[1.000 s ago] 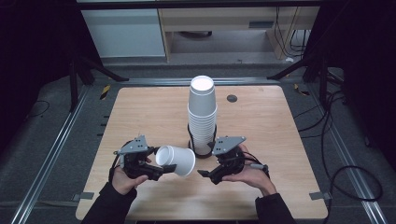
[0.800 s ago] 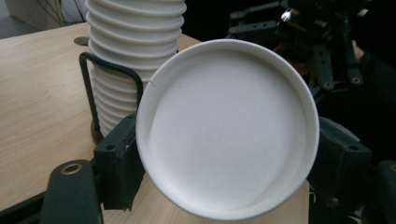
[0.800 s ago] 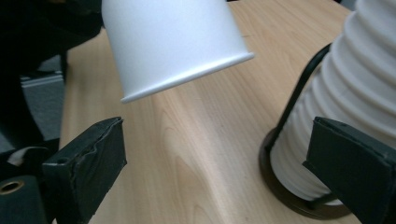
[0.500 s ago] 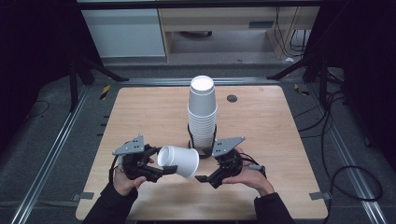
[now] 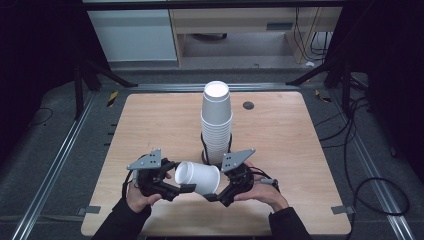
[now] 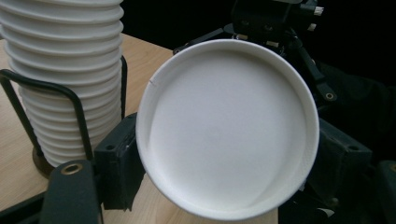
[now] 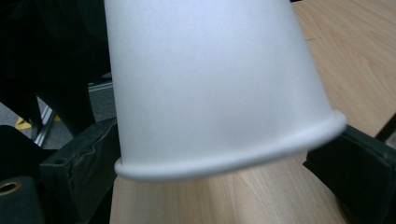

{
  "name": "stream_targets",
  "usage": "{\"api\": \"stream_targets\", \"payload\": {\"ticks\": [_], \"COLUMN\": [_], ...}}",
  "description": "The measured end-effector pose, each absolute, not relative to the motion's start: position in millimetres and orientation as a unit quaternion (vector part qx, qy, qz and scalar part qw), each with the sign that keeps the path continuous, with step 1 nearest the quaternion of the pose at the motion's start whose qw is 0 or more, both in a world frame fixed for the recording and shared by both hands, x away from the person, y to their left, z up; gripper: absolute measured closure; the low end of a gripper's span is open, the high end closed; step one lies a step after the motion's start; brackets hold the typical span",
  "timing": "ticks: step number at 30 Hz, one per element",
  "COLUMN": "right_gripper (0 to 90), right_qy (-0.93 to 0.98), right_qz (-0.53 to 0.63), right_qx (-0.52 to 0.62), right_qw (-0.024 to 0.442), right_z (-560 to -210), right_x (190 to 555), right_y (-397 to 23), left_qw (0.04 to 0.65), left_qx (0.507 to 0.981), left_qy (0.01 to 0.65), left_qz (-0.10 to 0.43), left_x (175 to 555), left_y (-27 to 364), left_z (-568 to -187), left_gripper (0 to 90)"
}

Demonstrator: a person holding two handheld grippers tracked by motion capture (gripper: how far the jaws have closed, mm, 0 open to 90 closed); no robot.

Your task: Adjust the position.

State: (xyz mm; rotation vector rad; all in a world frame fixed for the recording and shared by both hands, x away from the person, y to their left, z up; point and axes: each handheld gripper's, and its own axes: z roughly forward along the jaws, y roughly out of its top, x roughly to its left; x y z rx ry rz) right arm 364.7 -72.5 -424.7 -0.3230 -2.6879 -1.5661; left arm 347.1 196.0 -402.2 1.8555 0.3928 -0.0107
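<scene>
Smooth white foam cup (image 5: 198,176), tapered, lying sideways near the ribbed cup stack (image 5: 216,125). Left gripper (image 5: 186,188) and right gripper (image 5: 212,196) fingers pinch it at opposite ends.

Cup stack (image 5: 216,122) in wire holder (image 5: 204,150) just behind both grippers, bare table (image 5: 150,125) either side

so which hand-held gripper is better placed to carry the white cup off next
Probably right. The right hand-held gripper has its jaws on either side of the white paper cup near the rim, while the left hand-held gripper sits at the closed base end.
</scene>
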Motion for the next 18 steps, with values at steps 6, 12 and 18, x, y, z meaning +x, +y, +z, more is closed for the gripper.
{"api": "stream_targets", "payload": {"ticks": [6, 12, 18], "right_gripper": [4.0, 3.7, 6.7], "right_qy": [-0.857, -0.857, -0.858], "right_qz": [-0.505, -0.507, -0.506], "right_qx": [-0.098, -0.092, -0.085], "right_qw": [0.017, 0.02, 0.024], "right_z": [-426.4, -426.8, -428.6], "right_x": [363.8, 362.3, 362.3], "right_y": [-69.7, -66.1, -63.9], "left_qw": [0.581, 0.58, 0.577], "left_qx": [0.799, 0.801, 0.803], "left_qy": [0.158, 0.15, 0.148], "left_qz": [-0.01, -0.012, -0.015], "left_x": [345.5, 343.1, 343.4], "left_y": [190.4, 186.6, 185.8], "left_z": [-404.9, -404.8, -405.4], "left_gripper": [22.4, 22.5, 22.5]}}
